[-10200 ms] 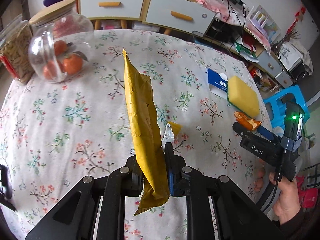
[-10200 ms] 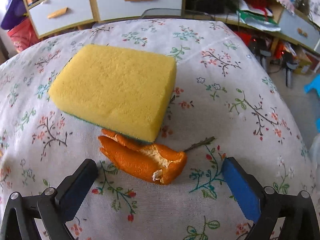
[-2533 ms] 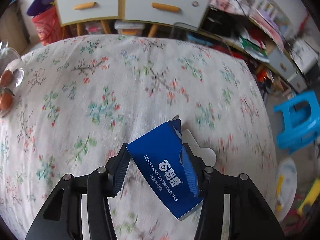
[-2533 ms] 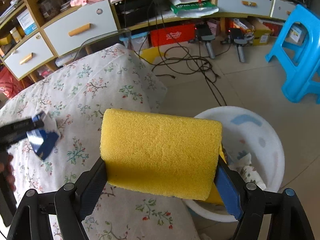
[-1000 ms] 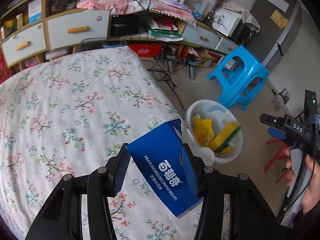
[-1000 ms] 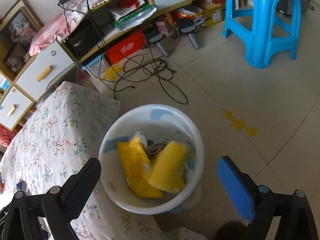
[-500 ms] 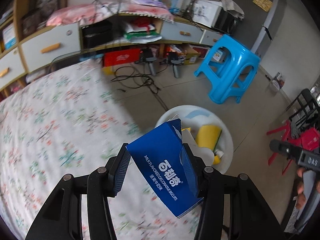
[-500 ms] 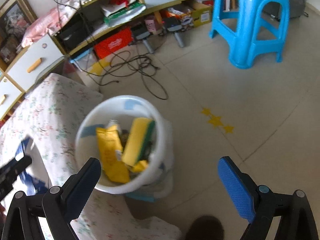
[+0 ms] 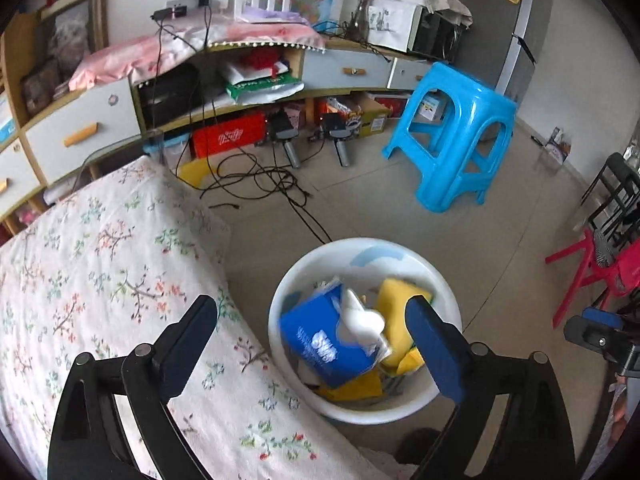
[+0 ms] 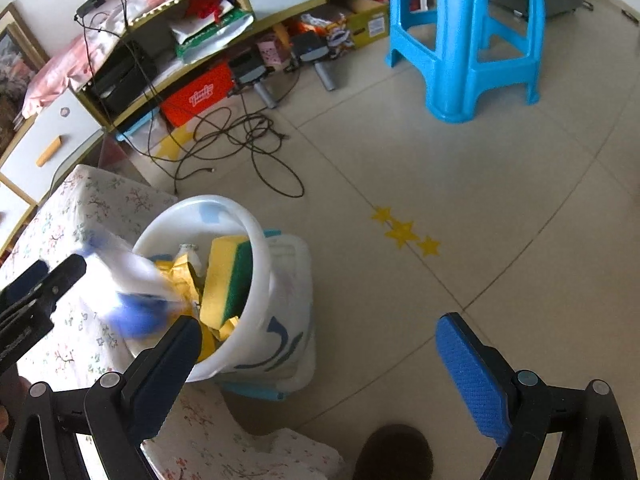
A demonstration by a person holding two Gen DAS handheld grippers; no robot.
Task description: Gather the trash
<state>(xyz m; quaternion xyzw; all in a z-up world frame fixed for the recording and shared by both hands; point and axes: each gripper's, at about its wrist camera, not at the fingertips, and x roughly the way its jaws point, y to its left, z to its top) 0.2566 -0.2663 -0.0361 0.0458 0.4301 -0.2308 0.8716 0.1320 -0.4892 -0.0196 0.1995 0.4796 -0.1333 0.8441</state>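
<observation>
The white bin (image 9: 420, 404) holds a blue box (image 9: 324, 340), a yellow sponge (image 9: 400, 300) and yellow wrappers (image 9: 352, 388); the left gripper (image 9: 312, 344) is opening wide above it, gripping nothing; the right gripper (image 10: 316, 356) stands wide open, empty.

Blue box (image 10: 136, 312) motion-blurred, its lettering unreadable

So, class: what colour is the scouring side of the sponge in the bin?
Green, backing the yellow sponge; the right wrist view shows it best.
</observation>
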